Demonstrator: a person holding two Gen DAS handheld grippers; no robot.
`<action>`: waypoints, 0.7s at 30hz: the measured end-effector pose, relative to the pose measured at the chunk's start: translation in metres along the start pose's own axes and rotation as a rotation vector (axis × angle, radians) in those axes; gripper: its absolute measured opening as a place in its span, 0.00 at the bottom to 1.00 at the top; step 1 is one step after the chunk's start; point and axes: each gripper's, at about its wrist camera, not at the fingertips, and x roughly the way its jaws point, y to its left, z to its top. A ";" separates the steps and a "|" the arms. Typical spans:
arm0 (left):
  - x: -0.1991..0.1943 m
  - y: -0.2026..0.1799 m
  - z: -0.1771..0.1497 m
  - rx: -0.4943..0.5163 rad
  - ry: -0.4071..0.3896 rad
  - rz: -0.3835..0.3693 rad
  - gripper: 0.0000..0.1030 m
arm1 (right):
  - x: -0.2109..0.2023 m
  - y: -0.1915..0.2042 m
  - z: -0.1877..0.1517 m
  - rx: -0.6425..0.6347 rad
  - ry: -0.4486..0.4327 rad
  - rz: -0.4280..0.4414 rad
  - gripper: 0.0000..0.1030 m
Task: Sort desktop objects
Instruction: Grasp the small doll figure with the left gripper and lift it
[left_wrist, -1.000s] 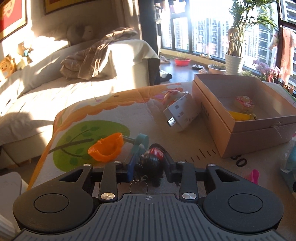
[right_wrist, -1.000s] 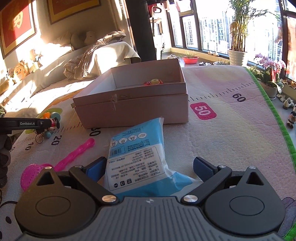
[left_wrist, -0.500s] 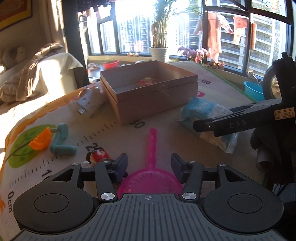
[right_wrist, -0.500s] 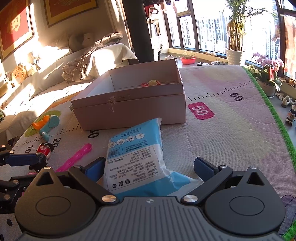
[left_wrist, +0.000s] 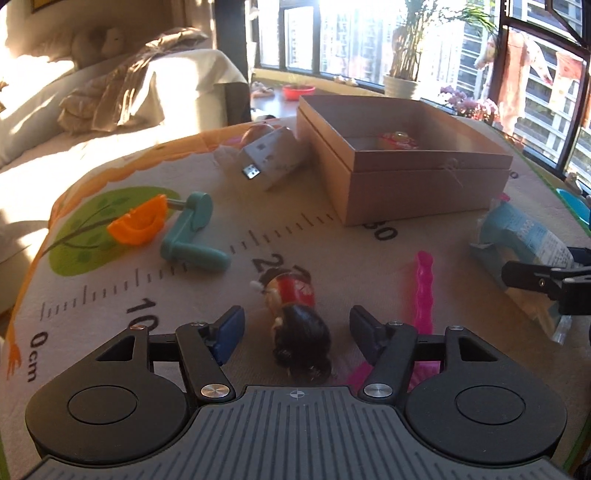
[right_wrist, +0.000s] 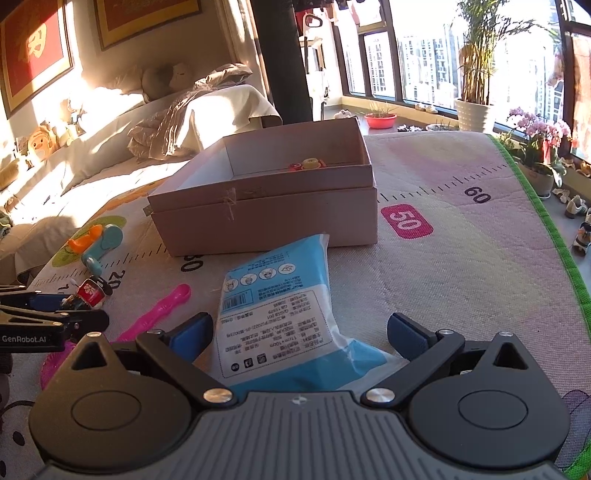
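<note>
My left gripper (left_wrist: 297, 328) is open, its blue pads either side of a small doll keychain (left_wrist: 297, 314) with black hair and a red body that lies on the mat. The doll also shows in the right wrist view (right_wrist: 88, 291). My right gripper (right_wrist: 301, 334) is open around the near end of a blue and white packet (right_wrist: 280, 314), also seen in the left wrist view (left_wrist: 524, 236). The open cardboard box (left_wrist: 402, 177) holds a small red and yellow toy (left_wrist: 397, 140).
On the mat lie a pink scoop (left_wrist: 423, 288), a teal crank toy with an orange cup (left_wrist: 184, 229) and a white USB charger (left_wrist: 273, 158). A sofa (left_wrist: 110, 110) stands behind, windows and plants (right_wrist: 476, 74) at the back right. The mat's green edge (right_wrist: 546, 229) runs on the right.
My left gripper let go of the doll keychain, swung right toward the pink scoop, then came back and now stands open around the doll on the mat. My right gripper barely moved.
</note>
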 end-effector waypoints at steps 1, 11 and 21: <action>0.004 -0.003 0.002 0.006 -0.005 0.004 0.64 | 0.000 0.001 0.000 -0.004 0.000 -0.002 0.98; -0.008 -0.025 -0.005 0.117 -0.020 -0.018 0.31 | -0.006 0.027 0.005 -0.235 -0.003 -0.006 0.73; -0.046 -0.043 0.021 0.176 -0.138 -0.069 0.30 | -0.045 0.024 0.031 -0.218 0.019 0.138 0.51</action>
